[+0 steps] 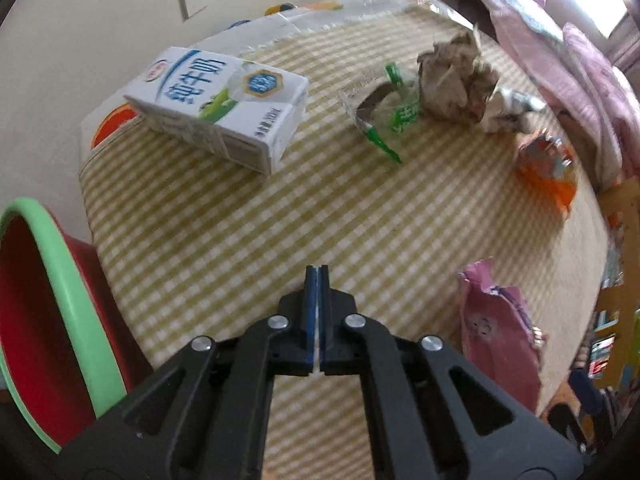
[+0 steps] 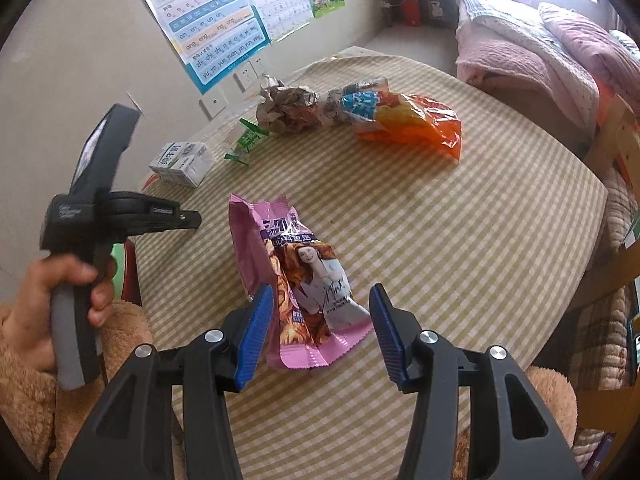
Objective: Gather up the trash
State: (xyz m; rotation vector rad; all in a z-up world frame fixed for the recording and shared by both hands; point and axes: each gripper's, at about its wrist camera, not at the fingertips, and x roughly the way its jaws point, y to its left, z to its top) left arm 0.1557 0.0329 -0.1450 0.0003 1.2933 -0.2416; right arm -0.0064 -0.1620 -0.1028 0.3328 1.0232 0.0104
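- Basin point(image 1: 60, 320), red with a green rim, sits off the counter point(image 1: 240, 240) edge at 9 o'clock in the left wrist view. Likely the trash bin, placed within your left arm's reach.
- Left gripper point(image 1: 317, 276): fingers pressed together, only a thin seam between the blue pads, nothing held. It hangs over bare checked cloth.
- Milk carton point(image 1: 224, 108) lies on its side at 11 o'clock, well apart from the left fingers.
- Green wrapper point(image 1: 394, 114) and crumpled paper point(image 1: 456, 76) lie at 1 o'clock, touching each other; orange bag point(image 1: 548, 164) at 2 o'clock.
- Pink snack bag point(image 2: 296, 280) lies flat at 12 o'clock in the right wrist view.
- Right gripper point(image 2: 320, 312): fingers wide, empty, straddling the bag's lower end. Looks lined up to close on it; contact with the bag cannot be told.
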